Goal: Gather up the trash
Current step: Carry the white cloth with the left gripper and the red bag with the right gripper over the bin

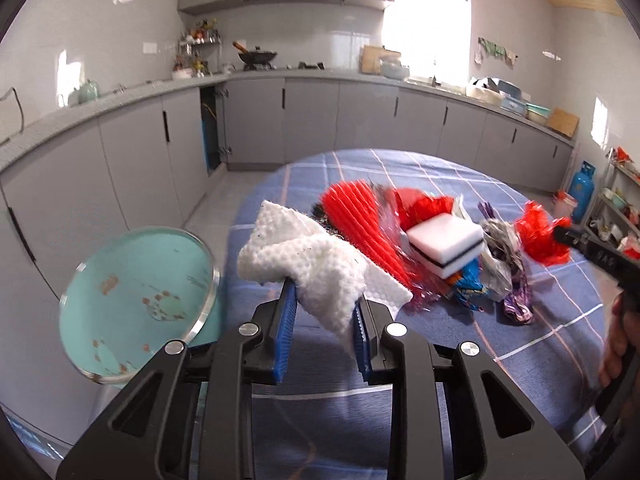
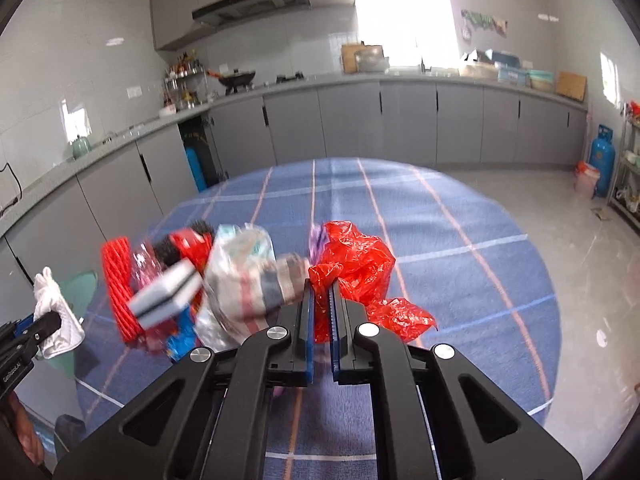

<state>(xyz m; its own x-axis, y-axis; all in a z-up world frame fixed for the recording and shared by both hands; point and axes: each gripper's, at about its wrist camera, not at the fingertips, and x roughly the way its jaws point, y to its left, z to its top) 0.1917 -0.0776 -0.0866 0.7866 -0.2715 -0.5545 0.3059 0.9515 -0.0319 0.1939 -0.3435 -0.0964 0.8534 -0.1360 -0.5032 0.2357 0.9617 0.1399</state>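
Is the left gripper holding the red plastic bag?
No, the left gripper is closed on a white cloth, while the red plastic bag sits in the right gripper.

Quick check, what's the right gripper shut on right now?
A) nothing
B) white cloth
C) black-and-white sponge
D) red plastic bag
D: in the right wrist view the right gripper pinches the crumpled red plastic bag between its blue pads.

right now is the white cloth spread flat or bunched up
Bunched up. The white cloth is crumpled and pinched between the left gripper's blue fingers, with folds sticking up and a corner hanging down.
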